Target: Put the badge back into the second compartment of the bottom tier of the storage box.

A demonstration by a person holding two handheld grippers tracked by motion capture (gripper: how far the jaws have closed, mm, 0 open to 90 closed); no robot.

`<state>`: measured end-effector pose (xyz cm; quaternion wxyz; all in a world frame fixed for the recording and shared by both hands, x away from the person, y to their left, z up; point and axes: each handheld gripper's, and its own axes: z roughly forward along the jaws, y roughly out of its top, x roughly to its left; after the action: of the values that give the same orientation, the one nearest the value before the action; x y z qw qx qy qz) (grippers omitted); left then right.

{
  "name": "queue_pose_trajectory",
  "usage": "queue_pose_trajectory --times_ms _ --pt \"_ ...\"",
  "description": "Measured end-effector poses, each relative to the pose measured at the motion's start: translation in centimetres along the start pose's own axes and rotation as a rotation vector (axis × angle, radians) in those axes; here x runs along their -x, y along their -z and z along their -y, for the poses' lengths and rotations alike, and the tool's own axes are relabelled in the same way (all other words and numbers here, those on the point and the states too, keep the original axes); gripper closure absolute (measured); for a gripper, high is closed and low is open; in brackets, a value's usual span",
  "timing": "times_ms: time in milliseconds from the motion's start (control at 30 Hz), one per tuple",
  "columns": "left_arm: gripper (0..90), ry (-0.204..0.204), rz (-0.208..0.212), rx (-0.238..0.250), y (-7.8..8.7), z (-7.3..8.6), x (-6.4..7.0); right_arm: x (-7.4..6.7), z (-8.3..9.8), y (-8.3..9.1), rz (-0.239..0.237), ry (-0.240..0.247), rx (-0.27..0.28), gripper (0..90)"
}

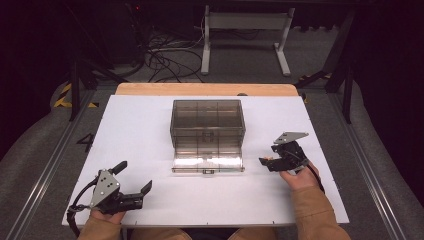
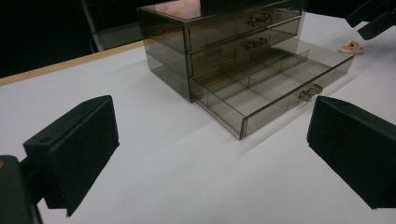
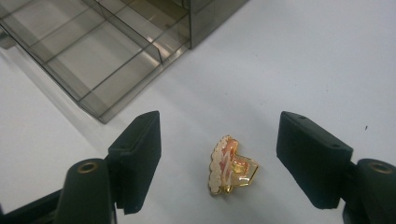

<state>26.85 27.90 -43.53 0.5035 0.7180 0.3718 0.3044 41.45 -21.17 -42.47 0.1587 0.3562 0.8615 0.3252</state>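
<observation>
Smoky plastic drawer chest, bottom drawer out, compartments bare; we list gold brooch between released right tongs; left tongs released.

Obstacle: smoky drawer cabinet at mid-surface, bottom drawer pulled toward the near edge; open passage along left, right and near edges.

Small gold-and-pink brooch flat on white table, beside open drawer
</observation>
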Motion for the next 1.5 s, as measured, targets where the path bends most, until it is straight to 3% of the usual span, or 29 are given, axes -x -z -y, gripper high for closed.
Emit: queue_pose_trajectory --times_ms 233,600,1067,1500 --pt "2.8 -0.003 0.000 -0.002 0.0 0.0 0.0 0.4 0.1 -0.4 0.032 -0.034 -0.050 34.0" --pt "2.8 -0.007 0.000 -0.004 0.0 0.0 0.0 0.9 0.3 -1.0 0.035 -0.057 -0.132 49.9" --pt "2.8 -0.004 0.002 -0.007 -0.1 0.0 0.0 1.1 0.5 -1.8 0.023 -0.076 -0.176 50.4" --pt "2.8 -0.005 0.001 -0.007 -0.1 0.0 0.1 0.6 0.3 -2.0 0.038 -0.066 -0.199 62.8"
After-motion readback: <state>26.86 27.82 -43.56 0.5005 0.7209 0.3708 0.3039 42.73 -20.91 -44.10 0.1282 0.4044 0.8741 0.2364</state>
